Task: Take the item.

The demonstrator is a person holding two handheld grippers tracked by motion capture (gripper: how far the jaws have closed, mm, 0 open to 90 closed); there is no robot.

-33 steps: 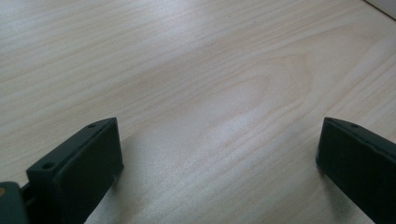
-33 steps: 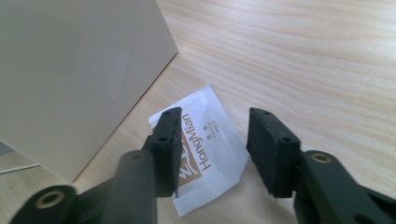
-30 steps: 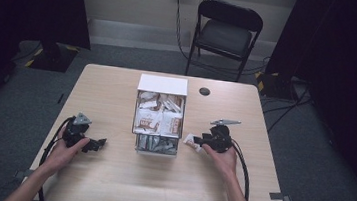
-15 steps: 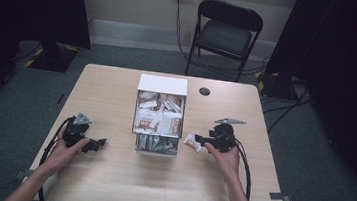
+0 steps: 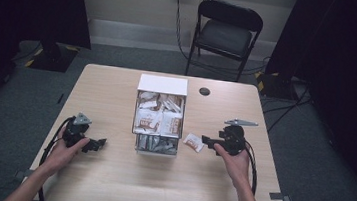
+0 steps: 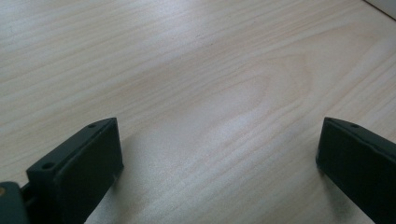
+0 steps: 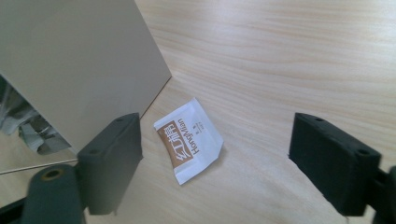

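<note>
We have one sachet [image 5: 193,142] out of the box [image 5: 159,113]: it lies flat on the tabletop [image 5: 107,183] just beside the box's right wall, white with a brown printed band. Our right tool [image 5: 206,140] hangs just over it, and its jaws have just been opening; they now stand wide apart with the sachet [image 7: 188,138] lying free below and between them, touching neither pad. So we judge this one as set down and let go. The box is crowded with more sachets, upright in the back part and loose in the front tray, so much of the emptying looks to be left. Our left tool [image 5: 99,144] rests low over bare wood on the other side of the box, its jaws also apart and with nothing in them.

The tabletop is pale wood grain, with a small dark round disc [image 5: 204,91] near its far edge. Beyond stand a black folding chair [image 5: 228,33], grey carpet, trailing cables and dark curtains.
</note>
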